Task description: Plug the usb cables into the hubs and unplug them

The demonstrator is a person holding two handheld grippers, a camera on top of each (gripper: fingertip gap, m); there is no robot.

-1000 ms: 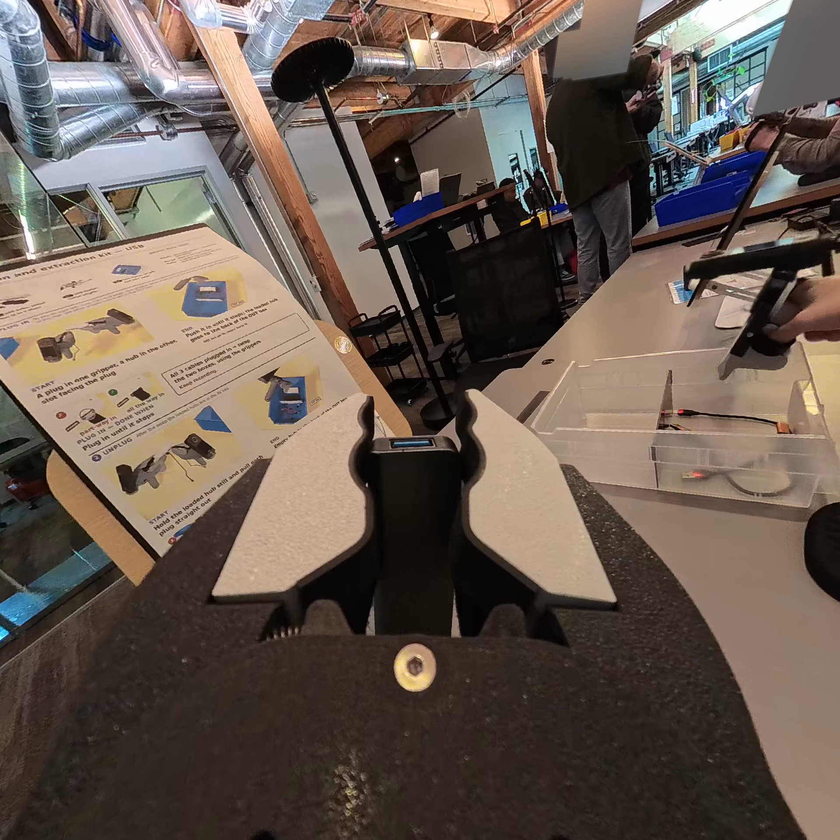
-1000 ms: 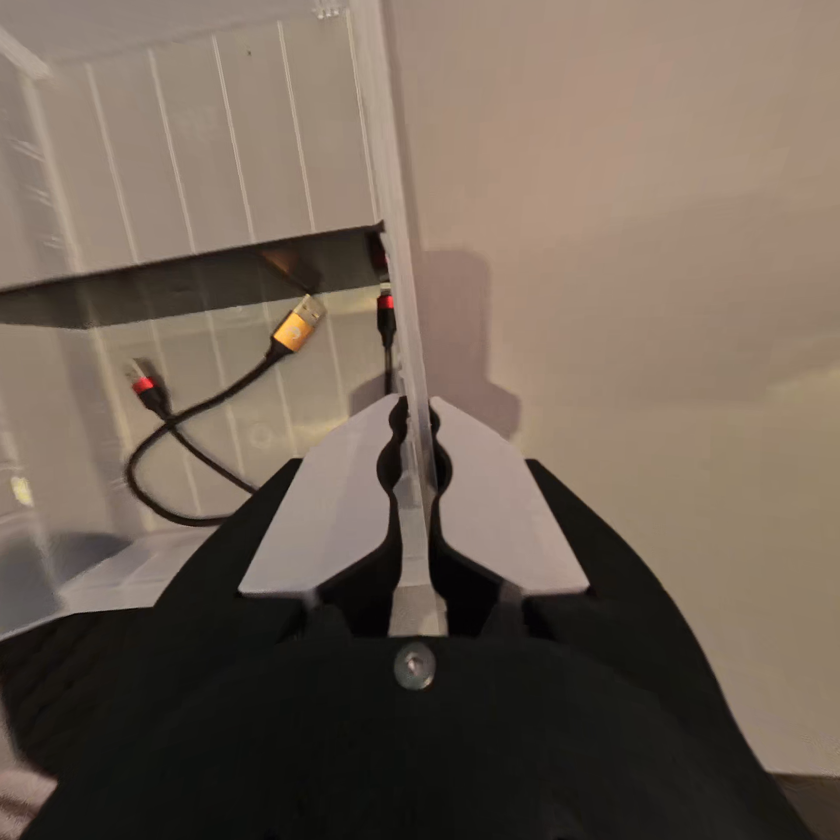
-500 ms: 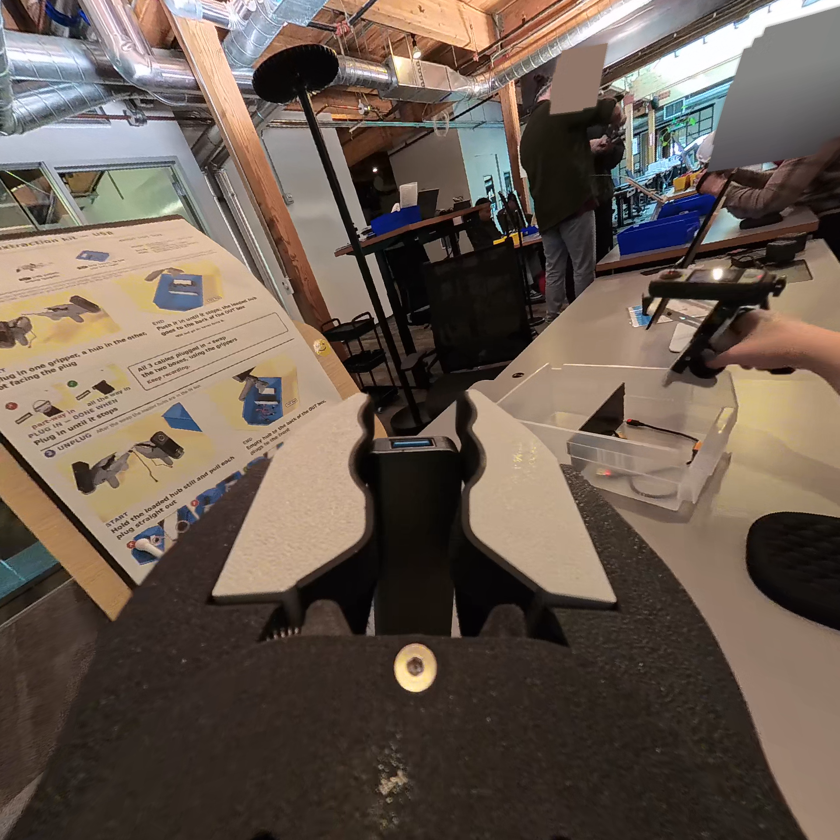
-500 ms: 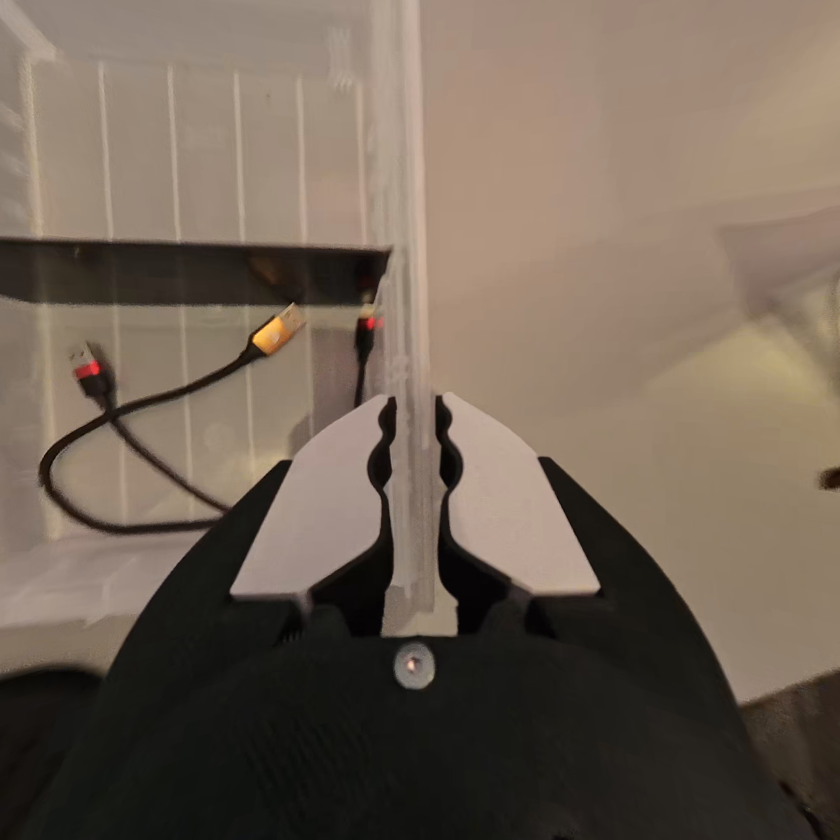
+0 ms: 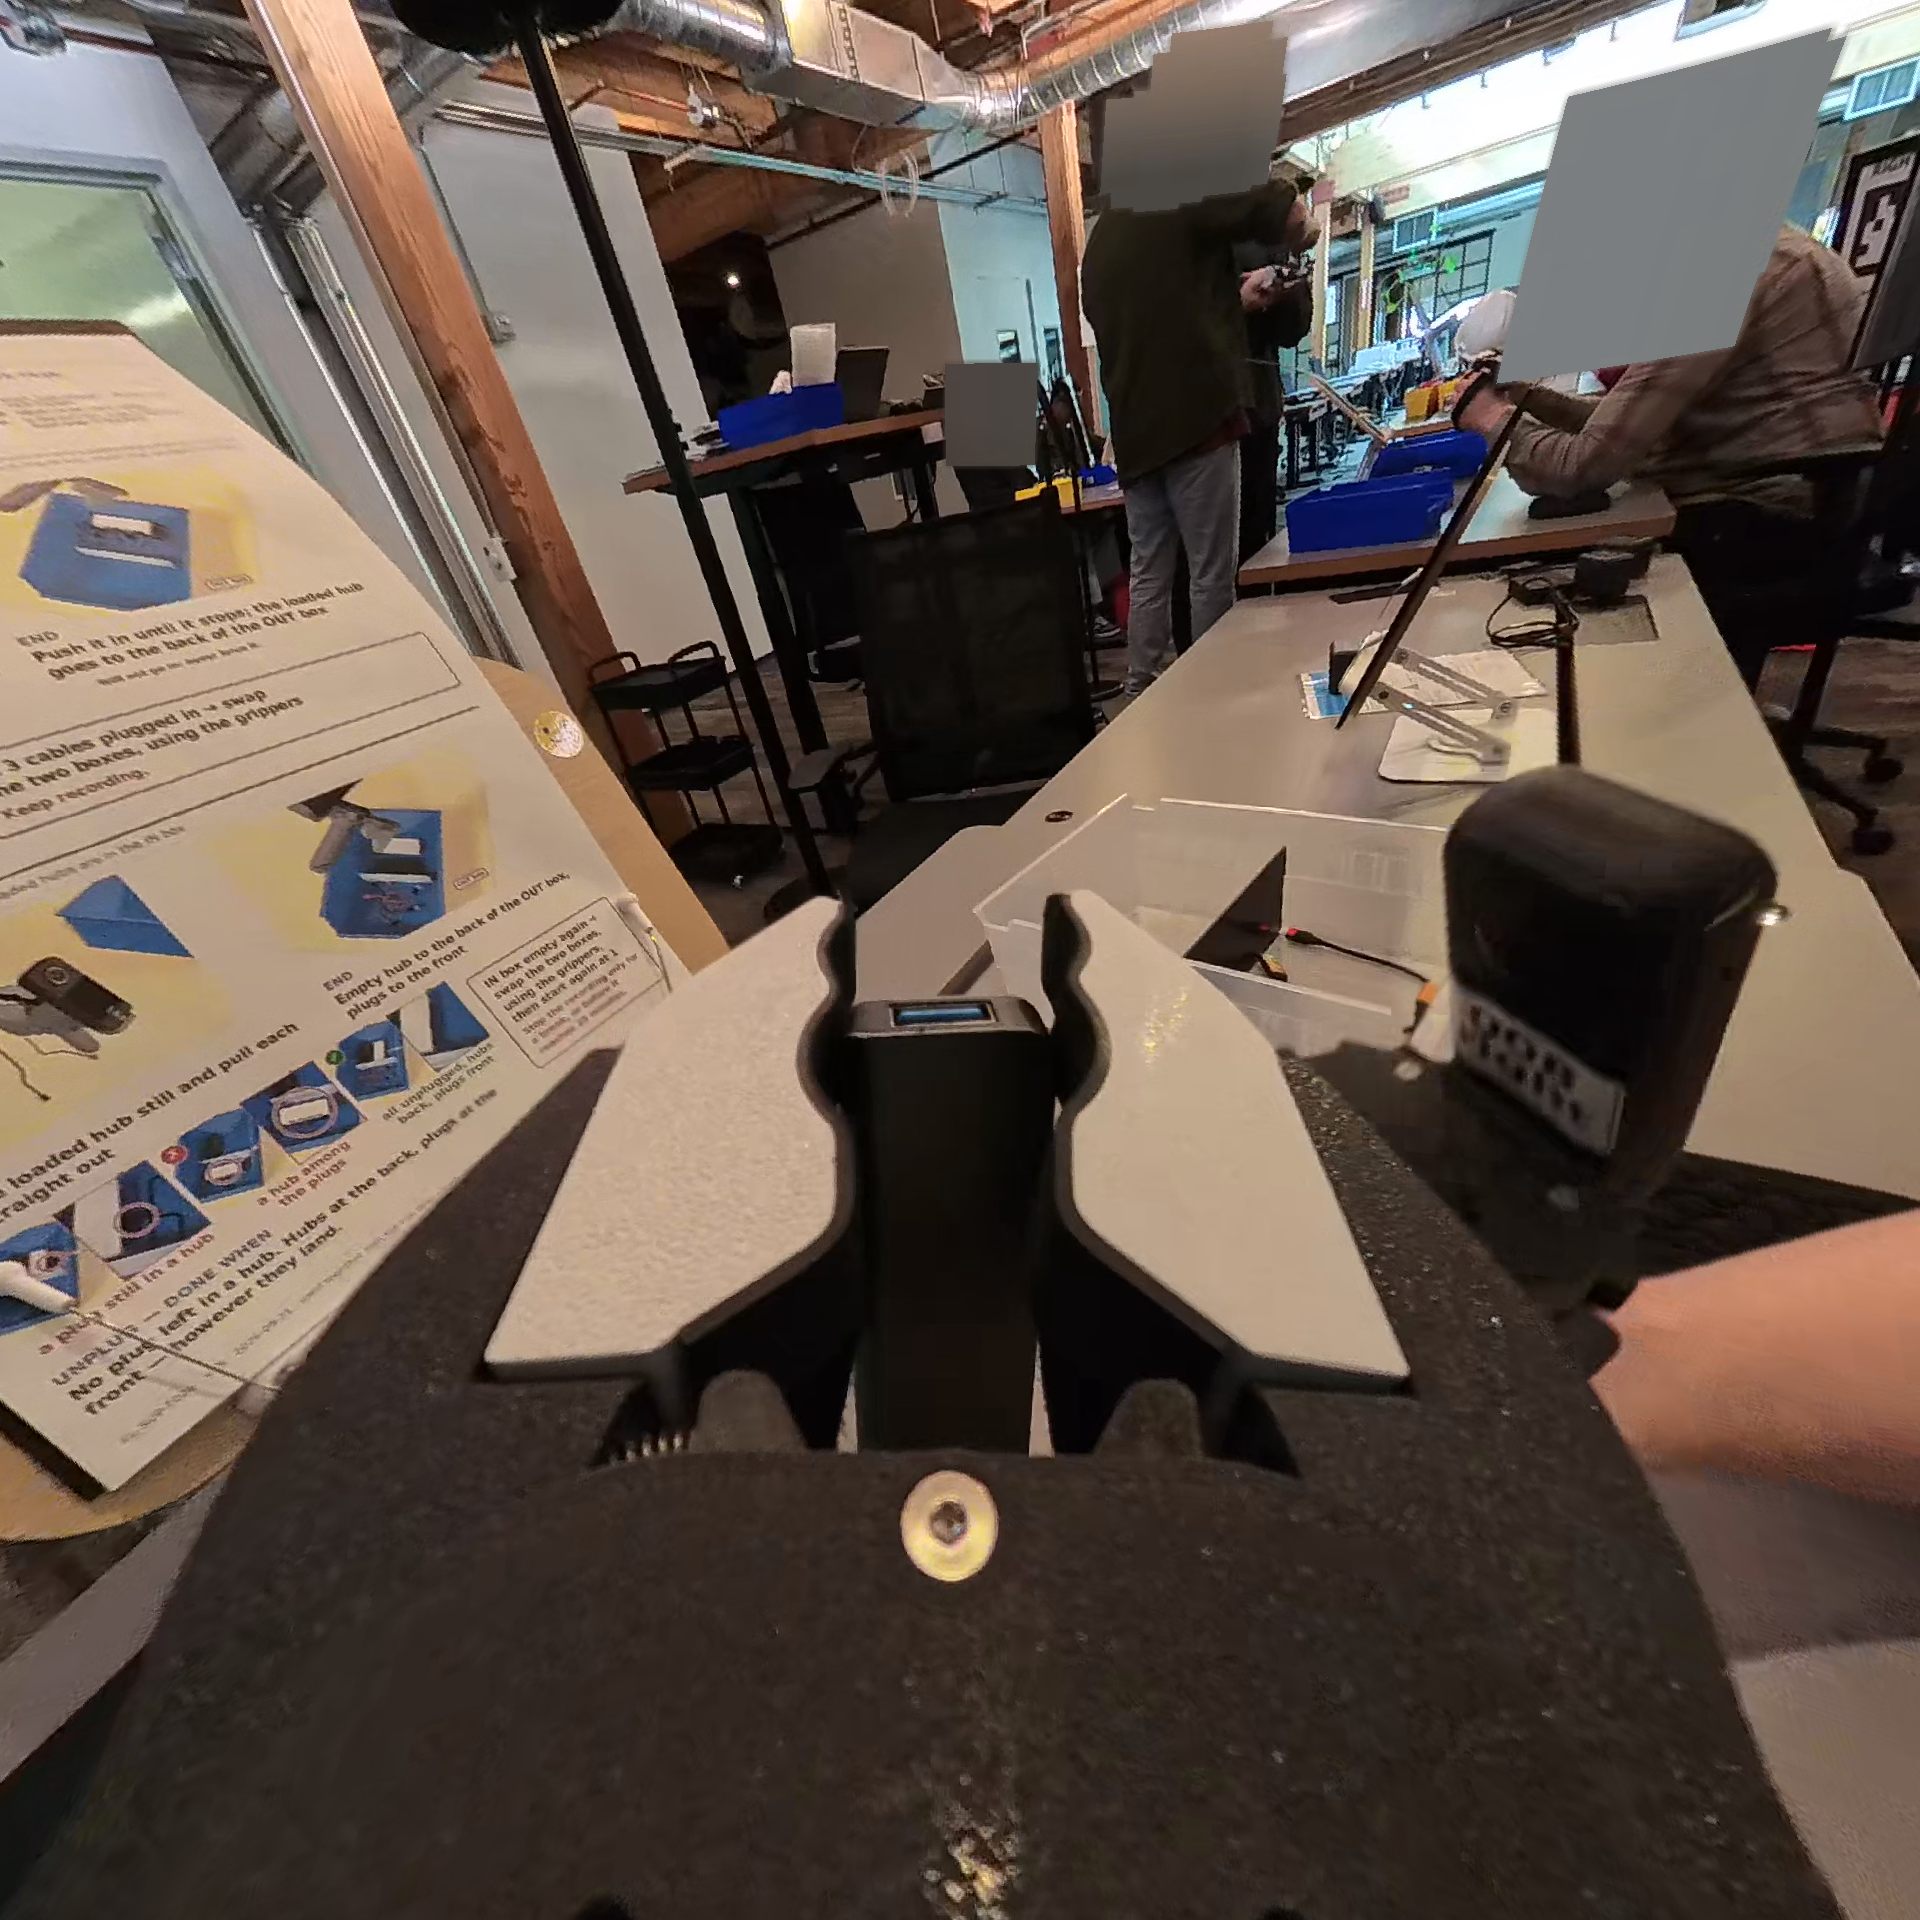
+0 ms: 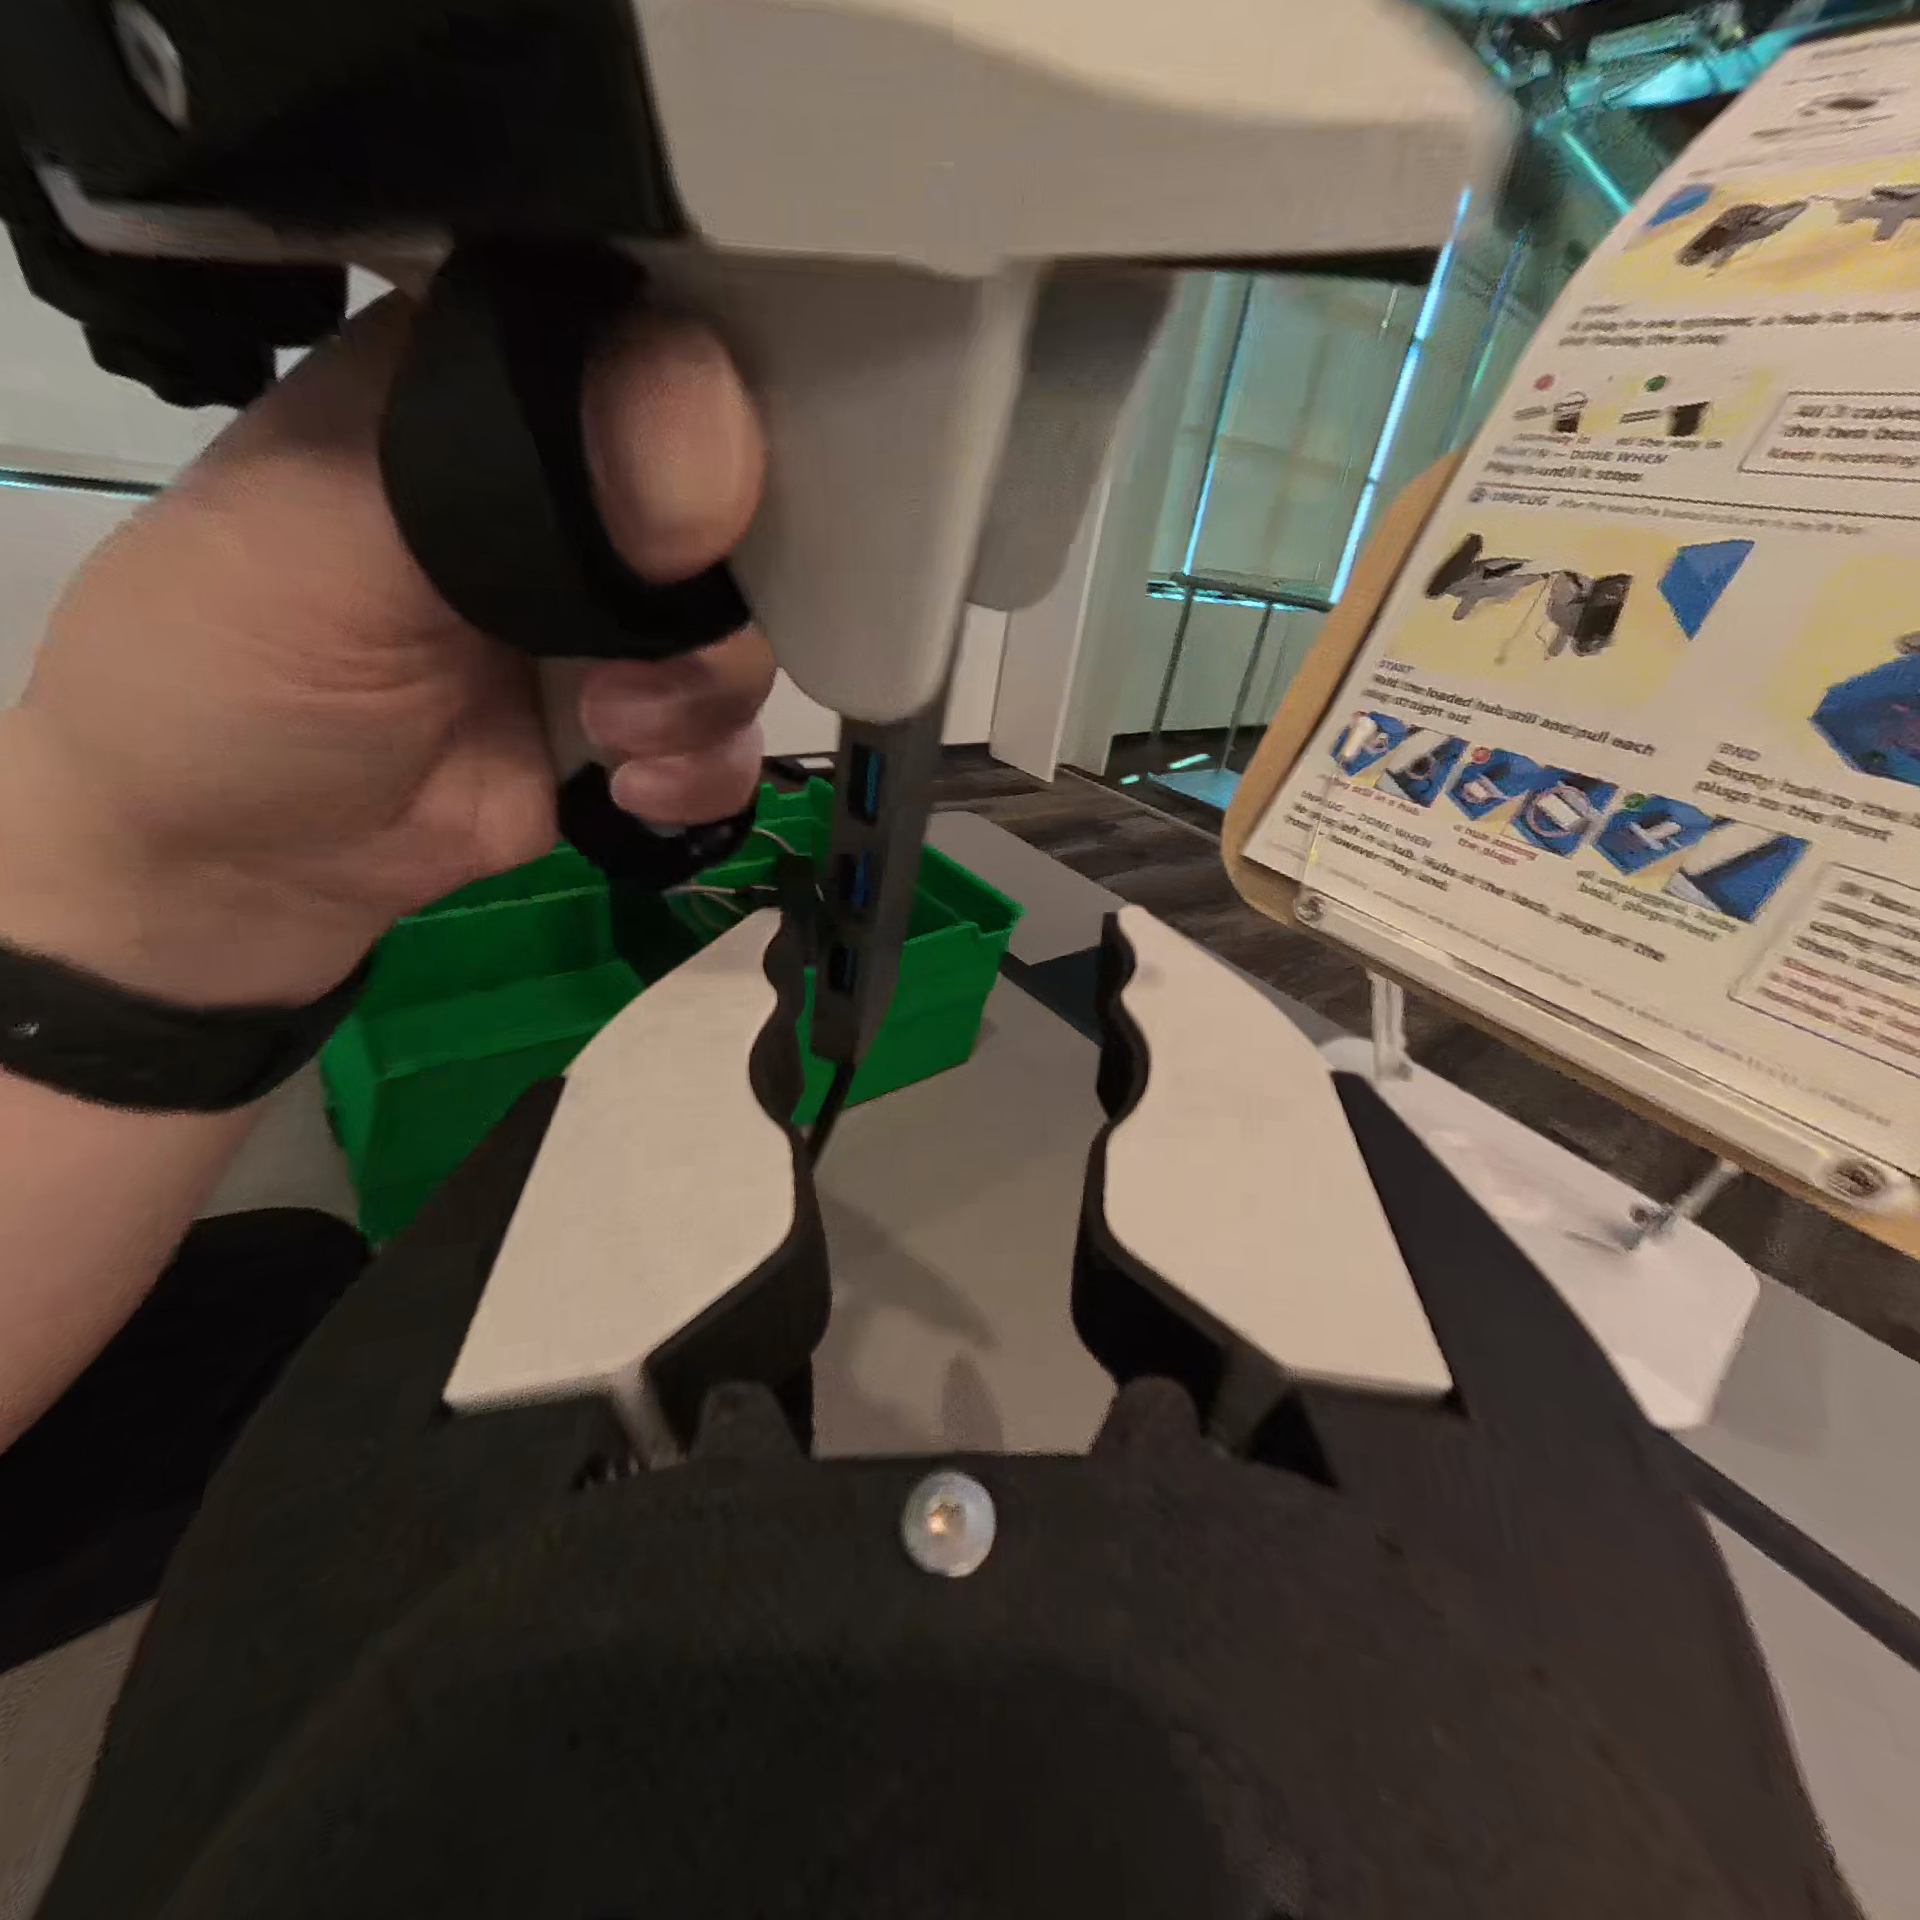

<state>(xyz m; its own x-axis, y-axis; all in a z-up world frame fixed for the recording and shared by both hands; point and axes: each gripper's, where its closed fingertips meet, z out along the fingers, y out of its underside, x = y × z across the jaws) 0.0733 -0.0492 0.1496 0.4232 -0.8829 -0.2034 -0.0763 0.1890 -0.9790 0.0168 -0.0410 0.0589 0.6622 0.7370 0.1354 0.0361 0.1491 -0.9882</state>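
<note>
My left gripper [image 5: 945, 914] is shut on a black USB hub [image 5: 948, 1143], its blue end port facing forward. In the right wrist view the same hub [image 6: 878, 904] hangs from the left gripper's white body [image 6: 935, 312], a row of blue ports on its side, a hand [image 6: 312, 675] on the handle. My right gripper [image 6: 940, 935] is open and empty, its fingertips [image 6: 1127, 966] level with the hub's lower end. USB cables [image 5: 1340, 945] with red and orange plugs lie in a clear box [image 5: 1091, 883] on the table.
An instruction board [image 5: 260, 883] stands at the left, also in the right wrist view [image 6: 1662, 675]. A green bin [image 6: 499, 1018] sits behind the hub. The right gripper's black back [image 5: 1590, 987] shows beside the clear box. People stand at far tables. About 11 cm separates my left fingertips from my right.
My right gripper let go of the clear box's wall, opened, and swung round to face the hub in my left gripper. The left gripper kept hold of the hub.
</note>
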